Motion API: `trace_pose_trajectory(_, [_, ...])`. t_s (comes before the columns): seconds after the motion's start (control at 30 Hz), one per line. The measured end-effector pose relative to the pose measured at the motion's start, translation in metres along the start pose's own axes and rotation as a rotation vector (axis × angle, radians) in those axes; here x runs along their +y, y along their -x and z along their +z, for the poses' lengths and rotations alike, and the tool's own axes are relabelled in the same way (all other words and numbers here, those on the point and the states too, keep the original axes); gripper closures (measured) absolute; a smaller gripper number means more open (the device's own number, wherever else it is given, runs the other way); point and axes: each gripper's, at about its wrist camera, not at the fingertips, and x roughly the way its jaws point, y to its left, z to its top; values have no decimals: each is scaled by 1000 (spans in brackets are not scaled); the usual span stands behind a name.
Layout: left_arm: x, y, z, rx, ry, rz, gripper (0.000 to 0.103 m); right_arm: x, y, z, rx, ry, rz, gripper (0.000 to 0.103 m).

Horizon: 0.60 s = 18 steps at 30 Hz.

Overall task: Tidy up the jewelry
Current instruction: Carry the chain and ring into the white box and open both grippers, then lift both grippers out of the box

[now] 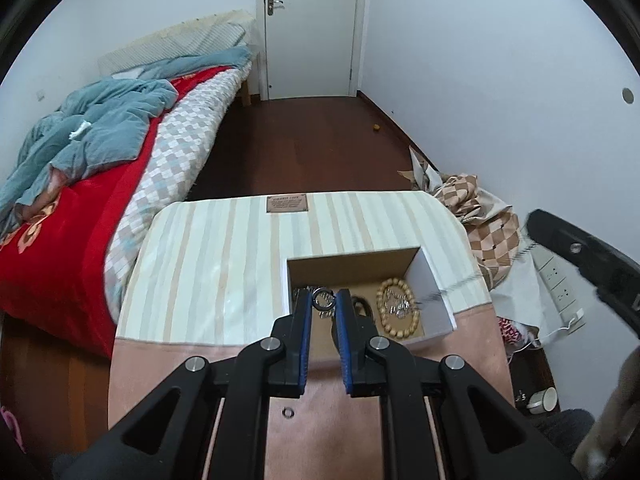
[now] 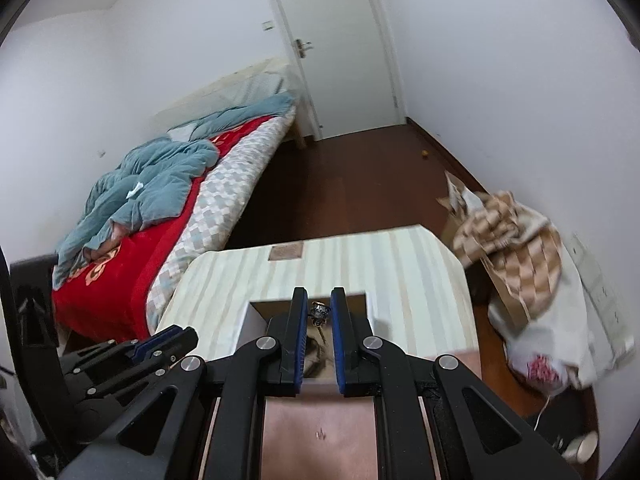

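An open white box (image 1: 434,280) with a brown floor stands on the striped tabletop. In it lie a wooden bead bracelet (image 1: 399,307), a silver ring piece (image 1: 322,300) and a dark item. My left gripper (image 1: 323,298) hovers over the box's left half, jaws slightly apart, the ring seen between the tips; a grip is not clear. My right gripper (image 2: 320,300) is above the same box (image 2: 254,316), jaws slightly apart, with a small metal jewelry piece (image 2: 320,312) between the tips. A thin chain (image 1: 460,282) trails from the right gripper (image 1: 580,264) toward the box.
The table (image 1: 224,260) has a striped cloth at the far half and a pink surface near me, with a small ring (image 1: 287,413) on it. A bed (image 1: 80,200) stands to the left. Bags and checked cloth (image 1: 480,220) lie on the right.
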Motion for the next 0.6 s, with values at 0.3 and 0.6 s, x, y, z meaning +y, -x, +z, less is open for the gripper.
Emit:
trace_pose_trajectory(0.3, [20, -70, 29, 159, 20, -60, 93, -7, -93, 12, 195, 27, 2, 91])
trace_pose_trajectory(0.6, [10, -133, 38, 307, 31, -170, 93, -26, -153, -7, 310, 15, -10, 91])
